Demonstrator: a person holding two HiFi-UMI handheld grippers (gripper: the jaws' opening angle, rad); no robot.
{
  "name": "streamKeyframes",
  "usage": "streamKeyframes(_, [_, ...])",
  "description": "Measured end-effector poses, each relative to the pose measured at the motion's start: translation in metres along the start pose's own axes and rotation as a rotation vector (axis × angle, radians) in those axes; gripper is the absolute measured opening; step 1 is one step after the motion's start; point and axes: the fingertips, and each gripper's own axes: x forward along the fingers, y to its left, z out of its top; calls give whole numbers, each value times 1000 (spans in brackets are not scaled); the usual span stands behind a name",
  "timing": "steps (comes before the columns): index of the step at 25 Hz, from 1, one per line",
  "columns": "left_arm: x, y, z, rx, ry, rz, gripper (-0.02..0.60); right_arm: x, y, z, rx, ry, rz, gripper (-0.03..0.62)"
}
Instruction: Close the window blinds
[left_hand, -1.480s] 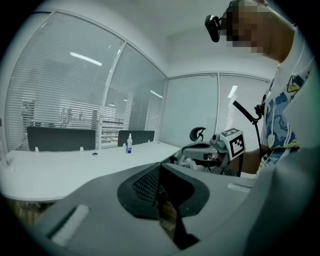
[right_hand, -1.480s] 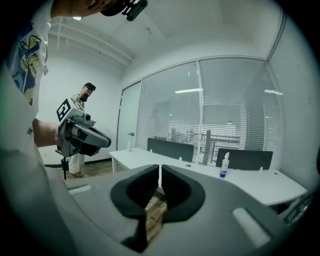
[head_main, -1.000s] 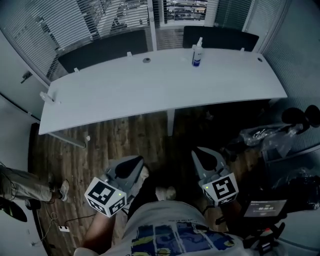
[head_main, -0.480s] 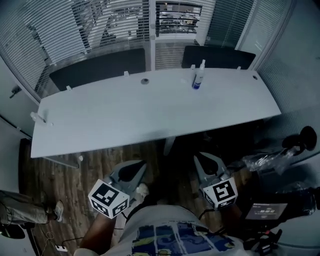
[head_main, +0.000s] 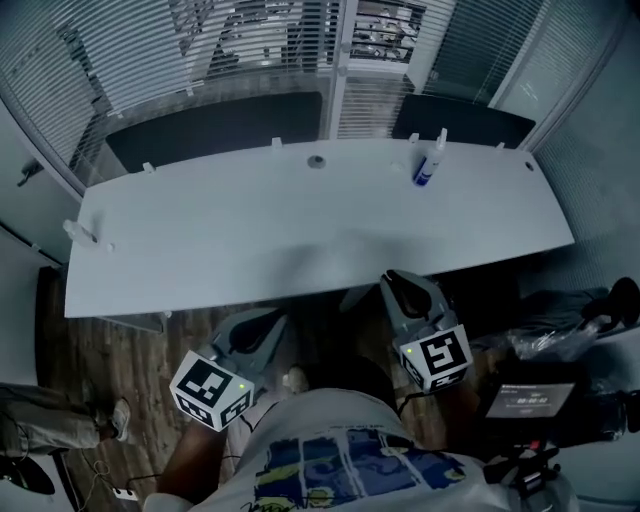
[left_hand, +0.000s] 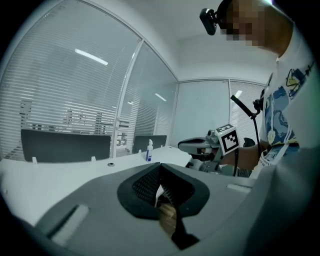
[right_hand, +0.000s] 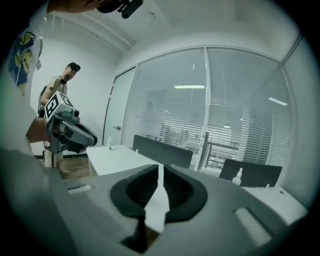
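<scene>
A bottle (head_main: 428, 165) is standing upright near the tabletop's (head_main: 250, 240) far edge, its contents unreadable. The blinds (head_main: 250, 40) are hanging behind, slats partly open. The left claw (head_main: 270, 330) is sitting closed and empty. The right claw (head_main: 400, 285) has just been opening a crack, holding nothing. Only the right gripper view is showing a second person (right_hand: 59, 85) standing.

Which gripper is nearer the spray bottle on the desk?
Right. The right gripper is at the near edge of the desk, across it from the spray bottle; its jaws have just been opening, nothing between them. The left gripper is farther left, short of the desk.
</scene>
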Motion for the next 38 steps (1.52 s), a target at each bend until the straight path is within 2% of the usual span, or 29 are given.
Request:
streamKeyframes(7, [13,35,5,-18,-13,67,6,62,-30,4,-28,-6,36,21])
streamKeyframes(15, [58,72,34,-46,-26,173,6,159,-111,32,-64,-35,76,21])
streamKeyframes(19, [83,97,47,-68,-24,225,6,215,-159,48,-77,-49,73,21])
streamKeyframes(24, [111,108,57,-87,-13,275,6,270,-210,61,-115,-61,58,21])
streamKeyframes(31, [123,127,60,-122,-3,383,6,355,-262,77,-185,-73,48,35])
streamKeyframes(38, [115,139,50,-185,7,484,6,428,-304,90,-119,-76,-12,64])
